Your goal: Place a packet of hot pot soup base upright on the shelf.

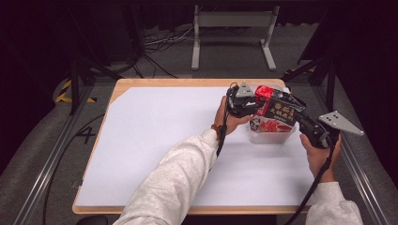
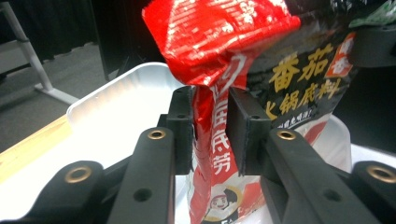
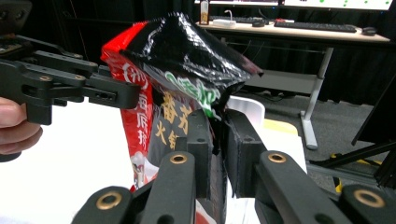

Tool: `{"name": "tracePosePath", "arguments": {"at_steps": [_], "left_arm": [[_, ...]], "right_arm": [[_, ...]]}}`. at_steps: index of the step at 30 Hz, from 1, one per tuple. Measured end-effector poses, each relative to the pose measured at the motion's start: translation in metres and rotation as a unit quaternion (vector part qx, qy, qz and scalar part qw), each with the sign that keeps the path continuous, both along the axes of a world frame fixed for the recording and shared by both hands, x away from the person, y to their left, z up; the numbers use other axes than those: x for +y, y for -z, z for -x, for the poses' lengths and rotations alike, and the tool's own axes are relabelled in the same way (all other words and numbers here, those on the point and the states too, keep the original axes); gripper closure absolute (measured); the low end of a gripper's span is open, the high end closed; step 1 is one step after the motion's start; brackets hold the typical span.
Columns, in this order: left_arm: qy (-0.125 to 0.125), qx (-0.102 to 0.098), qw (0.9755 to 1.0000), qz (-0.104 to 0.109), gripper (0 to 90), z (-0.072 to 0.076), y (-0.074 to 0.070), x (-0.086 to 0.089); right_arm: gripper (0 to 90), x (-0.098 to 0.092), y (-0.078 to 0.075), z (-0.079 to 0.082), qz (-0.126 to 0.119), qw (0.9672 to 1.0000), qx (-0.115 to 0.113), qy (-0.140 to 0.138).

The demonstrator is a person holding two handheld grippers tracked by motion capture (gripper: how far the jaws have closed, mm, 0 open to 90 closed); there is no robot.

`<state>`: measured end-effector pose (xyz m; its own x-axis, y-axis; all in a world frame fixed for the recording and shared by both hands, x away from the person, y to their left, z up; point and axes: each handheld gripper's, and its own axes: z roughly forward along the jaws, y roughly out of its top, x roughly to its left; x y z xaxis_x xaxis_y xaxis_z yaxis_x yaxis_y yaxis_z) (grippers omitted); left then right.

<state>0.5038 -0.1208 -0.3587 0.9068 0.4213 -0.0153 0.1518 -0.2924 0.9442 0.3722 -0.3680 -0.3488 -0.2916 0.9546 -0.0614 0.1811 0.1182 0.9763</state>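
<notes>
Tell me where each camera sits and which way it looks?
High view: above the table, looking forward and down; both sleeves and hands show.
Left gripper view: rides the left gripper, facing the red-and-black packet; black fingers show.
Right gripper view: rides the right gripper, facing the packet's black side.
Shared: packet and white tray.

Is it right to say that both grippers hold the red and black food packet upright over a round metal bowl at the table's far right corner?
Not quite. The left gripper and right gripper do hold the red and black food packet upright at the table's far right corner, but under it sits a white rectangular plastic tray, not a round metal bowl. The left gripper view shows it best.
</notes>
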Motion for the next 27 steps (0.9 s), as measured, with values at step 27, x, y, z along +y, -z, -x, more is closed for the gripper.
{"name": "tracePosePath", "arguments": {"at_steps": [27], "left_arm": [[0.000, -0.010, 0.9986, -0.052, 56.8, 0.015, 0.006, 0.019]], "right_arm": [[70.9, 0.000, 0.026, -0.005, 0.011, 0.9989, 0.045, 0.010]]}}
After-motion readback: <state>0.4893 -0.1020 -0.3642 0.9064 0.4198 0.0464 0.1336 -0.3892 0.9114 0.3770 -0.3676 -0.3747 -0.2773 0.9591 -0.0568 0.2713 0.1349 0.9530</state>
